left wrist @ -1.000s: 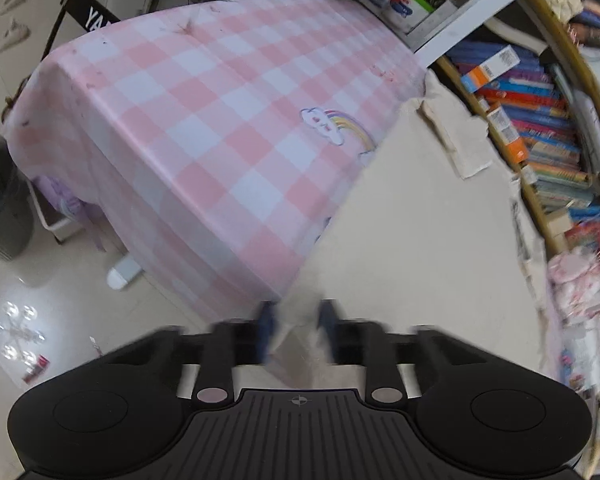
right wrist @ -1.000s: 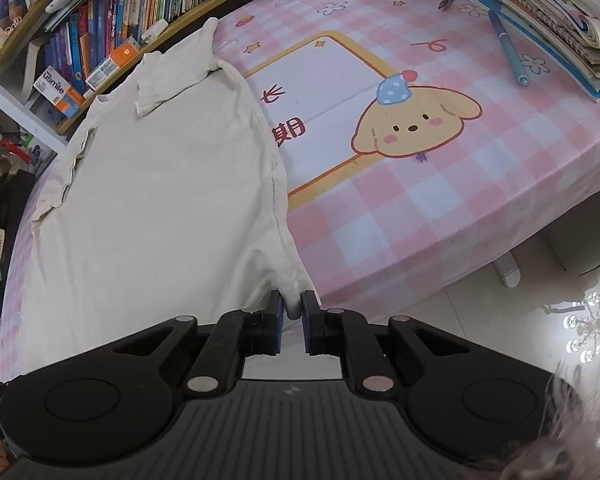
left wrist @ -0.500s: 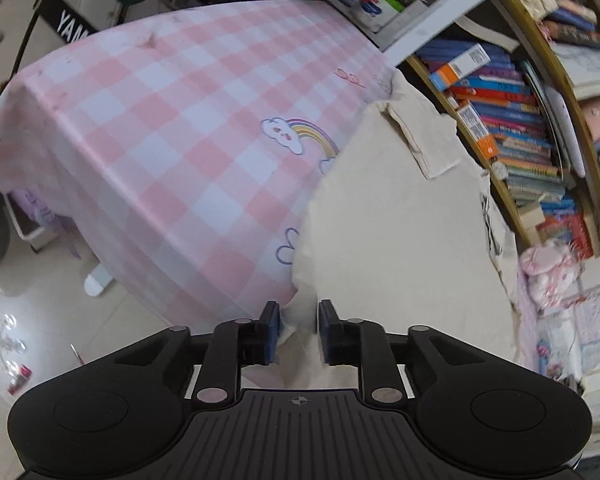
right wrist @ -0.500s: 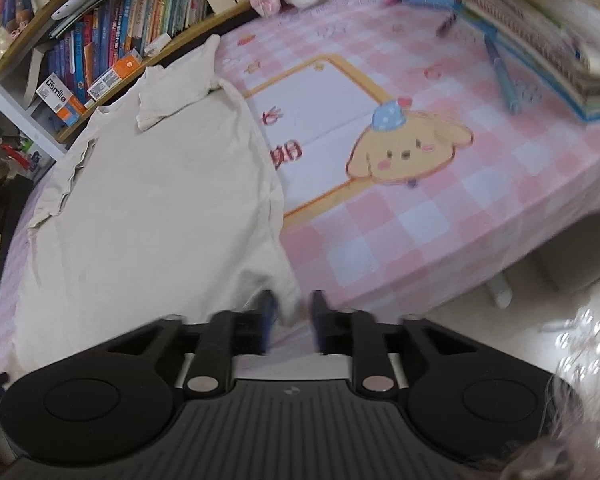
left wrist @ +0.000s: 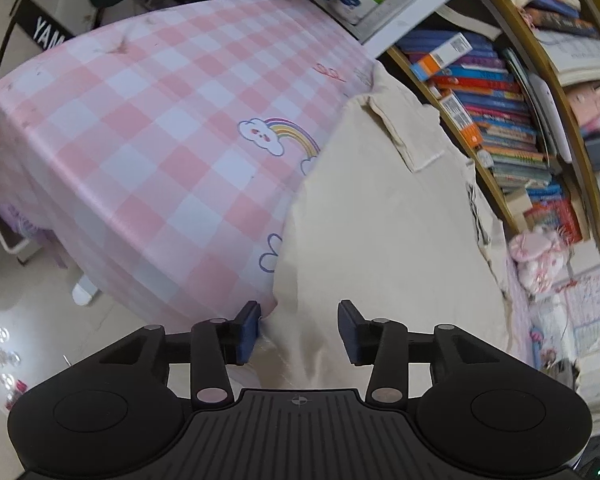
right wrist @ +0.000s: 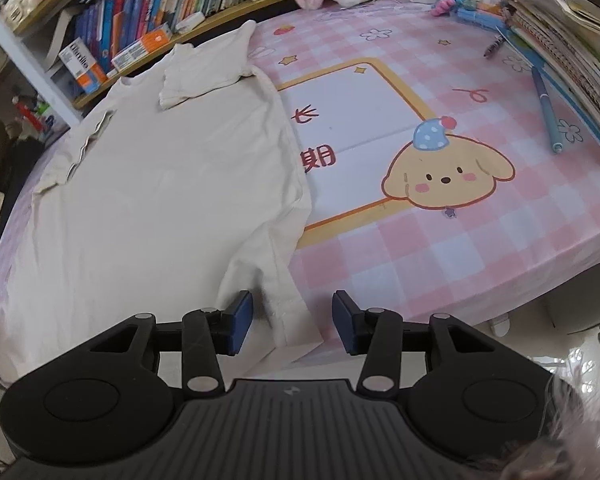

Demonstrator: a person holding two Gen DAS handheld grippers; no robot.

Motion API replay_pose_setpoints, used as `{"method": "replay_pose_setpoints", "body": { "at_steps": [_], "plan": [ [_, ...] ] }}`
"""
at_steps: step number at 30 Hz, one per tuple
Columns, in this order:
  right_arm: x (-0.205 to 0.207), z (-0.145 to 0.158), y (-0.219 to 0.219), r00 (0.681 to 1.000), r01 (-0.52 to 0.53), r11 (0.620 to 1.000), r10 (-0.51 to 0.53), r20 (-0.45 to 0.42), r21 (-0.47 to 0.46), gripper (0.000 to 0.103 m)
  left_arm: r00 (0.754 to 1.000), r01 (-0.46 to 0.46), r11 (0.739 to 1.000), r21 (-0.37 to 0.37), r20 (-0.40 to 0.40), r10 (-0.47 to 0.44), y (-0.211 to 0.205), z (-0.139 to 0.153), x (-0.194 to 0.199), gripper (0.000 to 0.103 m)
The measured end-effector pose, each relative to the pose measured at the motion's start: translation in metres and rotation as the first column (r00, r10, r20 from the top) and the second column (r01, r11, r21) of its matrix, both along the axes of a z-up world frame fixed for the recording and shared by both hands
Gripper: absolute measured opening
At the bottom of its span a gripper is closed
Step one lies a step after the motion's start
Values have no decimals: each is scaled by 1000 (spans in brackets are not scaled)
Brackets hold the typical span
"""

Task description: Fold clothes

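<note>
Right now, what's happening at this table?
A person with a gripper in each hand is folding a cream T-shirt spread on the pink checked tablecloth. The left gripper and right gripper have just been opening at the two hem corners. The cloth lies between their jaws, unpressed. Both sleeves are already folded in.

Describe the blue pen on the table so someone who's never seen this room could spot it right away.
Start at the pink-and-white checked tablecloth and find the cartoon yellow puppy print. To the right of the puppy, beside the stack of books and notebooks, lies the slim light-blue pen. It lies alone on bare cloth and is longer than the small dark crayon farther back.
</note>
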State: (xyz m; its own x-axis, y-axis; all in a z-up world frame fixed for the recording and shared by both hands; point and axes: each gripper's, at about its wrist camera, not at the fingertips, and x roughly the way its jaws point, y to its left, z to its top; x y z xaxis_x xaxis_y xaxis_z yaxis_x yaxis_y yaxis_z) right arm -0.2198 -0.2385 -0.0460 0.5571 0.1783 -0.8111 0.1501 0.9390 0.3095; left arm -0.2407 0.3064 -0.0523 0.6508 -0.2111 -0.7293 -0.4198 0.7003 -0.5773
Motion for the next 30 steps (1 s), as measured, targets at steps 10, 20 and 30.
{"method": "replay_pose_setpoints", "body": {
  "at_steps": [10, 20, 30],
  "plan": [
    [1, 0, 10, 994, -105, 992, 103, -34, -76, 11, 996, 69, 995, 67, -59, -65, -8, 2, -2, 5],
    [-40, 0, -30, 994, 82, 979, -66, -91, 188, 4, 1000, -11, 995, -100, 7, 12, 10, 7, -33, 4],
    [-78, 20, -33, 988, 137, 952, -113, -102, 274, 4, 999, 32, 983, -180, -11, -35, 20, 9, -56, 4]
  ]
}}
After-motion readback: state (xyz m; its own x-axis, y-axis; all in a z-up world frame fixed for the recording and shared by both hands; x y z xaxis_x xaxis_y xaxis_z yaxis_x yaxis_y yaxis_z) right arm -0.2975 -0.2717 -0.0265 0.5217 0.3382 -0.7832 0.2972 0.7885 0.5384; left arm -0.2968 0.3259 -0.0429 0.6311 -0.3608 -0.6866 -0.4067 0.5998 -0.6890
